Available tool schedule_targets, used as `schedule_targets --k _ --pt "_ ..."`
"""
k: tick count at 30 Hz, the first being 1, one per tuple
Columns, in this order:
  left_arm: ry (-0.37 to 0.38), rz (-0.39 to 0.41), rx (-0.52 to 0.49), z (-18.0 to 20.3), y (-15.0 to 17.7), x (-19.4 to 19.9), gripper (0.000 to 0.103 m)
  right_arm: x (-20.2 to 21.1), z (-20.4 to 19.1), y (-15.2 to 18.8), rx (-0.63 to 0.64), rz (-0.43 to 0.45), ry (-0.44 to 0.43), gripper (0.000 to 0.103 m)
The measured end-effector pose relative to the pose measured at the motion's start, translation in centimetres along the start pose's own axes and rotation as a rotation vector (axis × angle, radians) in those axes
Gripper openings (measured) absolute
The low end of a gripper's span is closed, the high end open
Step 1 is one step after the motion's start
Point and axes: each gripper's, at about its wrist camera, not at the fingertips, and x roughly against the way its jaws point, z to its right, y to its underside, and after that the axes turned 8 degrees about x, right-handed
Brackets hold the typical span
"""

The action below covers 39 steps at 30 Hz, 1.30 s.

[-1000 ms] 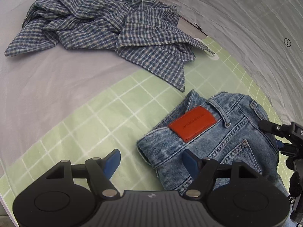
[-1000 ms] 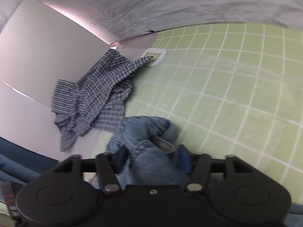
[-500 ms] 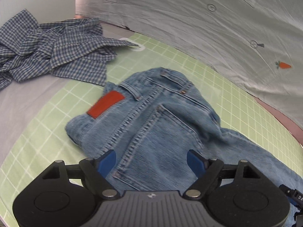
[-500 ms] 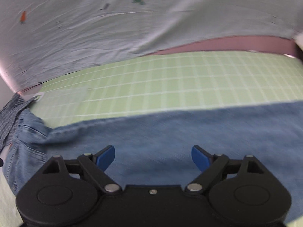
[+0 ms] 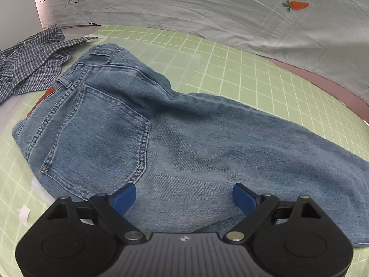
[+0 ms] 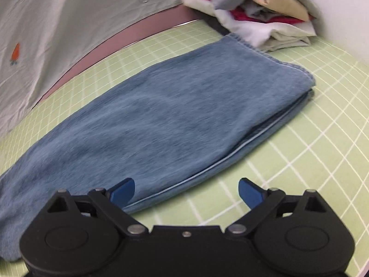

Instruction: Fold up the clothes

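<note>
A green gridded mat (image 5: 230, 64) covers the table, with a grey carrot-print sheet (image 5: 184, 7) hanging along its far edge.

In the left wrist view, the jeans (image 5: 129, 124) lie flat, back pocket up, waistband toward the far left corner beside a crumpled checked shirt (image 5: 30, 62). The left tongs (image 5: 183, 197) hover over the seat, spread wide, holding nothing; whether the pads brush the denim I cannot tell.

In the right wrist view, the doubled legs of the jeans (image 6: 184, 110) run toward a pile of folded clothes (image 6: 260, 20) at the far right corner. The right tongs (image 6: 186, 192) are also spread and empty, low at the near seam, the left pad (image 6: 122, 190) over cloth.

The next fold probably brings hems to waistband; it would go best gripping both layers at the hem corners and lifting evenly, so the legs stay aligned.
</note>
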Motion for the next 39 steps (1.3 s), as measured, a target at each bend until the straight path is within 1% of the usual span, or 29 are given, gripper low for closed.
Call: schedule_targets --k 3,5,7,9,11,13,15,16,17,18,19,20,21,23,26,28,30,31,32,33,34,35,38,39 --pt "-0.021 -0.026 0.029 0.9 -0.2 -1.5 0.091 -1.6 3.9 -1.7 -0.080 0.030 0.041 0.098" --pt "-0.051 -0.040 0.047 1.2 -0.5 -2.1 0.091 -2.5 6.2 -2.8 -0.137 0.071 0.084 0.098" --pt "-0.073 -0.056 0.076 1.3 -0.9 -2.7 0.091 -3.6 7.6 -4.2 -0.162 0.090 0.112 0.098" --pt "-0.082 -0.065 0.099 1.3 -1.2 -2.9 0.091 -4.6 8.5 -5.4 -0.160 0.101 0.173 0.098" --pt "-0.103 -0.074 0.089 1.6 -1.3 -3.1 0.091 -5.3 9.2 -6.0 -0.145 0.106 0.225 0.098" --pt "-0.121 -0.079 0.082 1.8 -1.2 -3.2 0.091 -5.6 10.1 -6.3 -0.120 0.113 0.254 0.099" --pt "-0.137 -0.089 0.075 2.0 -1.1 -3.3 0.092 -5.9 10.6 -6.5 -0.093 0.109 0.258 0.099" --pt "-0.147 -0.093 0.066 2.1 -1.0 -3.4 0.092 -5.8 10.6 -6.6 -0.089 0.115 0.252 0.097" --pt "-0.155 -0.097 0.058 2.2 -1.0 -3.5 0.092 -5.6 10.7 -6.8 -0.086 0.123 0.246 0.078" --pt "-0.162 -0.099 0.052 2.3 -0.9 -3.6 0.092 -5.4 10.7 -7.0 -0.080 0.128 0.236 0.064" --pt "-0.169 -0.102 0.045 2.4 -0.9 -3.7 0.092 -5.1 10.6 -7.2 -0.073 0.132 0.226 0.039" --pt "-0.175 -0.105 0.035 2.6 -0.9 -3.8 0.092 -4.6 10.7 -7.4 -0.084 0.153 0.201 0.020" --pt "-0.181 -0.110 0.022 2.6 -0.9 -4.0 0.092 -4.1 10.9 -7.5 -0.097 0.176 0.175 0.018" --pt "-0.187 -0.124 -0.001 2.6 -0.8 -4.4 0.095 -2.5 11.5 -7.8 -0.141 0.229 0.158 0.017" --pt "-0.186 -0.146 -0.003 2.2 -0.4 -4.7 0.096 -0.8 12.6 -7.6 -0.184 0.271 0.164 0.016" --pt "-0.184 -0.143 -0.003 2.1 -0.2 -4.7 0.097 -2.0 13.2 -7.1 -0.183 0.213 0.185 0.016" --pt "-0.183 -0.143 -0.003 2.0 -0.2 -4.7 0.097 -2.4 13.4 -7.0 -0.185 0.198 0.171 0.019" --pt "-0.182 -0.143 0.001 1.9 -0.2 -4.7 0.097 -2.6 13.5 -7.0 -0.186 0.193 0.163 0.022" --pt "-0.184 -0.143 0.003 1.9 -0.2 -4.7 0.098 -2.7 13.6 -7.0 -0.186 0.188 0.155 0.032" --pt "-0.187 -0.143 0.005 1.9 -0.2 -4.8 0.098 -2.9 13.8 -7.0 -0.187 0.182 0.148 0.046" --pt "-0.189 -0.143 0.006 1.9 -0.2 -4.8 0.099 -3.0 13.9 -7.0 -0.188 0.177 0.140 0.051" --pt "-0.191 -0.143 0.008 1.9 -0.2 -4.8 0.099 -3.1 14.0 -7.0 -0.189 0.172 0.132 0.054" --pt "-0.197 -0.144 0.013 2.0 -0.2 -4.9 0.100 -3.6 14.3 -7.0 -0.191 0.156 0.108 0.057" --pt "-0.199 -0.143 0.015 2.0 -0.2 -4.9 0.101 -3.7 14.4 -7.0 -0.192 0.151 0.100 0.055"
